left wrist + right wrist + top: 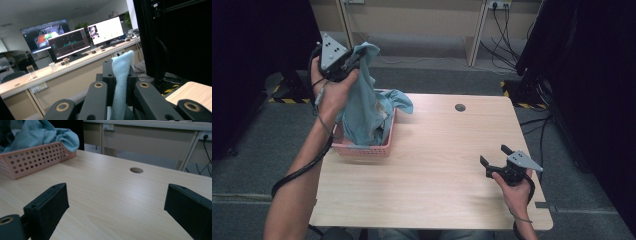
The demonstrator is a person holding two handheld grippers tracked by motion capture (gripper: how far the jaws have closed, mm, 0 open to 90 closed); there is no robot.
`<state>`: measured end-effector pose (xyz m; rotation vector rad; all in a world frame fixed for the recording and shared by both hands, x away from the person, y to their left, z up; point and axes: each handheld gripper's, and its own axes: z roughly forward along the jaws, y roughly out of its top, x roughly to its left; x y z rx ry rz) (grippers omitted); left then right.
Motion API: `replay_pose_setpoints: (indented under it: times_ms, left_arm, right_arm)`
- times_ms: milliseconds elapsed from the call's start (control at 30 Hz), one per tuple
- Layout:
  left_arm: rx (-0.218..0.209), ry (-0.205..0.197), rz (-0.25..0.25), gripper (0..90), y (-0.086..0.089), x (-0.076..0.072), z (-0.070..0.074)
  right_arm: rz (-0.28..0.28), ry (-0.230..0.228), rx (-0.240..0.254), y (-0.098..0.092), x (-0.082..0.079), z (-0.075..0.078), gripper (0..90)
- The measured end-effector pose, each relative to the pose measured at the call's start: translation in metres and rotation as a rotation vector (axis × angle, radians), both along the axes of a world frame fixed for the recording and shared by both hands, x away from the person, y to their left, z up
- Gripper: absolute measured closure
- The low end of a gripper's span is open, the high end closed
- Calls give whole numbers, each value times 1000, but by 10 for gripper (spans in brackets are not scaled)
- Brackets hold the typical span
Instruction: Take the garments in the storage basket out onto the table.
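- Nearest the person, right gripper [495, 156] hovering low over the bare near-right part of the table [437, 165], jaws spread wide with nothing between them; plain wood grain between the two black pads in the right gripper view [115, 207].
- Judged idle for now, likely waiting to take a second hold on the cloth.
- Farther left, pink perforated basket [362, 147] standing at the table's left edge, lower folds of the light blue cloth [362, 107] bunched inside and one fold spilling over the right rim.
- Higher and farther, left gripper [349, 60] raised well above the basket, jaws clamped on an upper corner of the cloth, the fabric hanging down from it into the basket.
- Pinched strip of cloth [121, 82] standing up between the closed jaws in the left gripper view.
- Lift-out judged partly done: top of the cloth free and taut, bottom not yet clear of the basket.
- Left to do, by the look of it: drawing the rest out and laying it on the open table.
- Round cable hole [460, 107] at the far side, untouched.
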<state>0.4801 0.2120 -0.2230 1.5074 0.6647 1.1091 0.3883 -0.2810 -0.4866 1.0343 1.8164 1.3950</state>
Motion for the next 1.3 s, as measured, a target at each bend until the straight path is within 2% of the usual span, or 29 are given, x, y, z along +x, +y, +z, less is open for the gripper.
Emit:
replay_pose_setpoints:
  times_ms: [167, 333, 533, 700, 1033, 1300]
  left_arm:
    - [21, -26, -12, 844, -11, -2, 20]
    - [23, -63, -21, 844, -21, -5, 43]
    - [31, -97, -20, 844, -25, -10, 61]
    - [37, -109, -31, 844, -29, -15, 69]
    - [22, -123, -57, 844, -37, -19, 77]
    - [32, -133, -64, 844, -43, -21, 84]
  right_arm:
    - [58, -34, 2, 23, 9, 15, 35]
    - [110, -61, 8, 43, 17, 31, 30]
    - [170, -96, 5, 69, 26, 53, 28]
    - [203, -117, 5, 90, 35, 68, 27]
    - [260, -125, -5, 123, 45, 79, 26]
    - [304, -137, 4, 149, 53, 89, 26]
